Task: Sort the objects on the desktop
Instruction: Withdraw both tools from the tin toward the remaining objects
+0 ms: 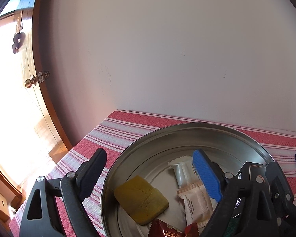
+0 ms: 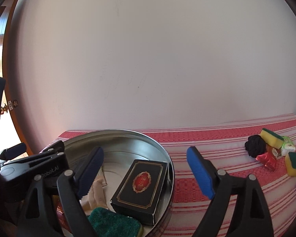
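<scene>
Lying inside the round metal tray (image 2: pixel 163 148), the black box (image 2: pixel 142 183) with a red emblem rests flat beside a green sponge (image 2: pixel 112 223) and pale snack packets (image 1: pixel 195 199); a yellow sponge (image 1: pixel 141 200) sits at the tray's left side. Both left tongs (image 1: pixel 154 177) and right tongs (image 2: pixel 146 174) stand spread wide, gripping nothing. On the red-striped counter (image 2: pixel 217 138), well apart to the right, a black ball (image 2: pixel 254 145), two more sponges and red wrappers form a cluster.

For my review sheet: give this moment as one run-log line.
left tongs: open, empty | right tongs: open, empty | metal tray: black box, sponges, snack packets | still on cloth: sponge pile
</scene>
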The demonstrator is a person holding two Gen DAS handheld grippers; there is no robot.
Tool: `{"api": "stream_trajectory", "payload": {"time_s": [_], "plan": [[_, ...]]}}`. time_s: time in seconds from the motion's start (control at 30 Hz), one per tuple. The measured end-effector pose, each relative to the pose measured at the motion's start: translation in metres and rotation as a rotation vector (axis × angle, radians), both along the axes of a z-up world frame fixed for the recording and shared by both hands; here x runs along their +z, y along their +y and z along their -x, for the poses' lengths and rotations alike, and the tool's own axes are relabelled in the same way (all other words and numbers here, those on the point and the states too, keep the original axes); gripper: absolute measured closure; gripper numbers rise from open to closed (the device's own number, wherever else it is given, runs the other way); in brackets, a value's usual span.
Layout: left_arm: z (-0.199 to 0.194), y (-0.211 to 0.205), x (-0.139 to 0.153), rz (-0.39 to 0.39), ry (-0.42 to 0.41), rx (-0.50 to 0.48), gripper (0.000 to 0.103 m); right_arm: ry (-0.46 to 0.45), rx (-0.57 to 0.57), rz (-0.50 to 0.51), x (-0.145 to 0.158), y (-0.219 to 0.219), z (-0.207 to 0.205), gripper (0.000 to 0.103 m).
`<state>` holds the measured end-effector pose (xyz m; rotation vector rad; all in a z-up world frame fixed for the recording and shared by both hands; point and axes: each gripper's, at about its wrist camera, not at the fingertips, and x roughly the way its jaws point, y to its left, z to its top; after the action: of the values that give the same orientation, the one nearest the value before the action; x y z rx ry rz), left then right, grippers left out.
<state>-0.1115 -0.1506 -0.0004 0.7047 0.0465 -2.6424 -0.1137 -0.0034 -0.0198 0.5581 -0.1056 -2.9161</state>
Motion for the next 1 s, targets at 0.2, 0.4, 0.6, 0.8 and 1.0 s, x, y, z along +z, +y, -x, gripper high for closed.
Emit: {"api": "stream_trajectory", "payload": {"time_s": [0.2,0.4,0.6,0.8,1.0], "plan": [[-0.013,0.0,0.003,0.03,0.103,0.03,0.012,0.084,-0.015,-0.047,0.005,-0.004,-0.014,0.014],[-0.031,0.001,0.006,-0.013,0.213,0.028,0.012,0.12,-0.044,-0.044,0.011,0.007,-0.025,0.006],[-0.039,0.006,0.008,-0.015,0.256,0.013,0.012,0.11,-0.084,-0.007,0.012,0.026,-0.029,0.006],[-0.047,0.025,0.003,-0.025,0.252,-0.068,0.012,0.078,-0.143,0.042,0.016,0.054,-0.033,0.006],[-0.053,0.053,0.0,-0.013,0.23,-0.128,0.012,0.066,-0.207,0.055,0.021,0.092,-0.044,0.006]]}}
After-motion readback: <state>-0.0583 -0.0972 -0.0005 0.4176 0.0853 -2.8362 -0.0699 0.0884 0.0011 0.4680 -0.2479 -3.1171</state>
